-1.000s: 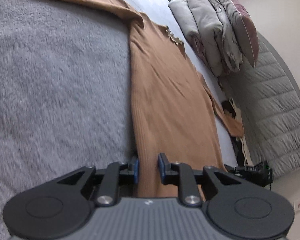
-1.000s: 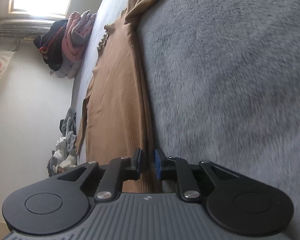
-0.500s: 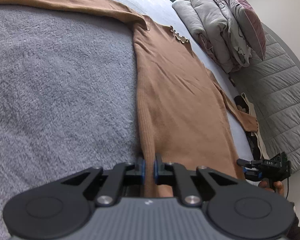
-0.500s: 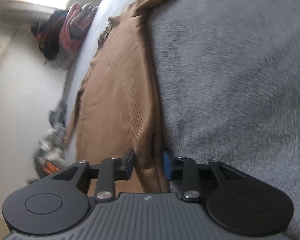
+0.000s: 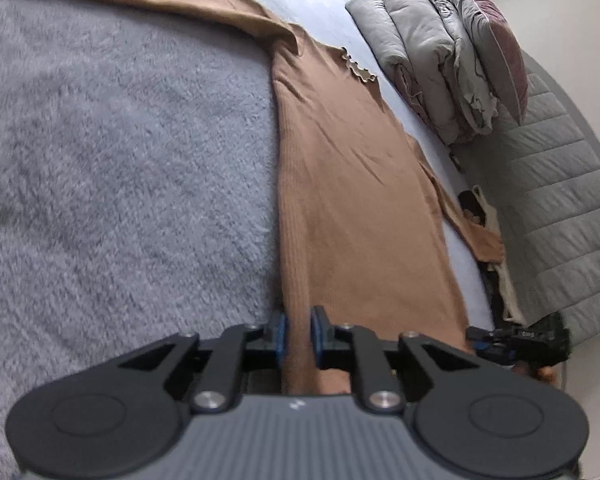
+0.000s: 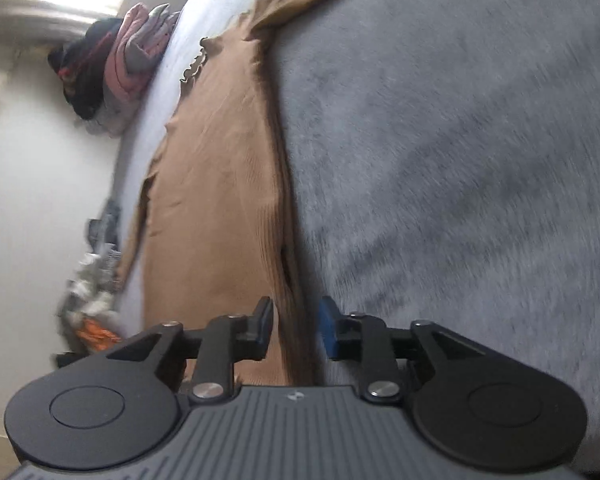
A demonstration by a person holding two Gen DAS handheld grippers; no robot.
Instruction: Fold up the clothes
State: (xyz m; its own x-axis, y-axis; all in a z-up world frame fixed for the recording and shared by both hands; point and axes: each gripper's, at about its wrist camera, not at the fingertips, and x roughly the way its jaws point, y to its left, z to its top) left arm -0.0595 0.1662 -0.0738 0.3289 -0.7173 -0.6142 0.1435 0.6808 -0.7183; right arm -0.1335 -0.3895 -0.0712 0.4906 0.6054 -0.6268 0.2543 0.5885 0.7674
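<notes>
**One brown garment, two grippers at its hem**

Left wrist view: One ribbed brown garment (image 5: 352, 184) is seen spread lengthwise on the bed, its near edge lying along a fluffy grey blanket (image 5: 120, 168). One sleeve is stretched across the top of the blanket; a second sleeve trails off the far side, over the pale sheet (image 5: 462, 248). A frilled collar is visible at the far end. The garment's near hem is passed between the fingers of the left gripper (image 5: 299, 336), whose jaws are opening; the blue pads stand just beside the cloth, and a firm press on it is not shown. One stack of folded grey bedding (image 5: 428, 64) topped by one mauve pillow (image 5: 496, 36) is set against a quilted headboard (image 5: 560, 208). The right gripper (image 5: 500, 346) is seen at the right, near the garment's other hem corner; its state cannot be told from here.

Right wrist view: The same garment (image 6: 220, 184) is shown beside the blanket (image 6: 460, 160). Its folded edge runs between the right gripper's (image 6: 294, 330) fingers, which are opening and stand clear of the cloth on both sides. One pile of pink and dark clothes (image 6: 112, 76) is seen at the bed's far end, and one blurred heap of clothing (image 6: 92, 292) lies on the floor.
</notes>
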